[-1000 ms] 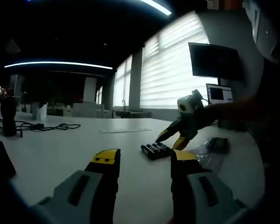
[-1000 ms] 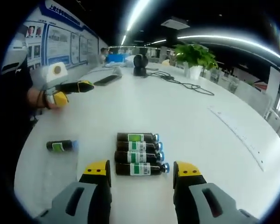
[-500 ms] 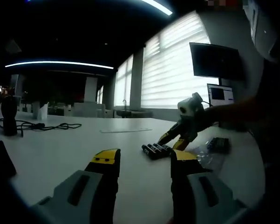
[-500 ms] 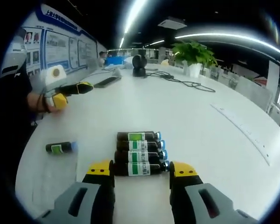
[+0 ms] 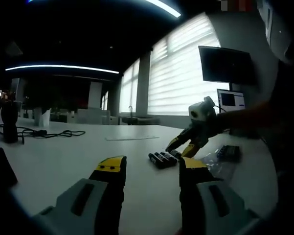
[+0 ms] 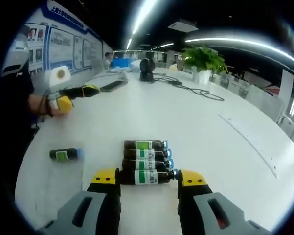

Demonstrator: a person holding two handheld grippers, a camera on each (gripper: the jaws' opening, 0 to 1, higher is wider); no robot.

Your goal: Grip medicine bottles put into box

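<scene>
In the right gripper view, several dark medicine bottles [image 6: 146,154] with green labels and blue caps lie side by side on the white table [image 6: 195,122]. My right gripper [image 6: 147,177] is shut on the nearest medicine bottle [image 6: 147,176], one jaw at each end. A single bottle [image 6: 63,154] lies to the left on a clear plastic container [image 6: 54,176]. A hand holds my left gripper [image 6: 73,95] open over the far left of the table. The left gripper view has my left gripper [image 5: 150,166] open with nothing between its jaws. Beyond it the right gripper [image 5: 182,147] is at the row of bottles [image 5: 161,158].
A black device [image 6: 147,68], cables [image 6: 195,88] and a potted plant [image 6: 204,58] stand at the far side of the table. A clear ruler-like strip [image 6: 249,144] lies to the right. In the left gripper view, a monitor [image 5: 227,63] hangs by the window.
My right gripper moved forward around the nearest bottle and its jaws narrowed onto the bottle's ends. The left gripper has hardly moved.
</scene>
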